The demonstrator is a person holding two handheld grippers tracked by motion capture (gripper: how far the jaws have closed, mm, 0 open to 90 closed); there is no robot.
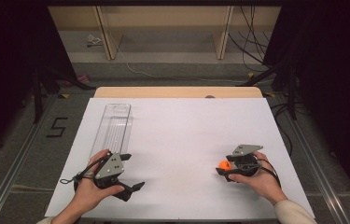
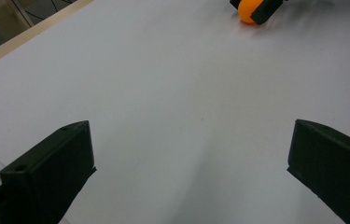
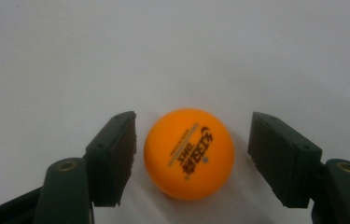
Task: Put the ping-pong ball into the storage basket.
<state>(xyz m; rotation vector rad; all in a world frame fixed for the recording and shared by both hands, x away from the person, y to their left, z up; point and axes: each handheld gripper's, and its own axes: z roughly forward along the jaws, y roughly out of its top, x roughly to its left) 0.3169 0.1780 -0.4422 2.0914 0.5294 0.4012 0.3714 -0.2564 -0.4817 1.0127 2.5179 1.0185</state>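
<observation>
My right claw (image 3: pixel 189 158) brackets the orange ball (image 3: pixel 189 154) on the white table (image 3: pixel 172 56), jaws half spread, apparently just clear of it. My left claw (image 1: pixel 127 175) is spread wide, with the clear tray (image 1: pixel 112 128) beyond.

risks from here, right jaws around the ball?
1. The round orange ping-pong ball sits between the right gripper jaws with gaps on both sides; uneven contact could squirt it out across the smooth white table sheet.
2. The long clear plastic tray lies far left, so a weak grip may drop it in transit.
</observation>
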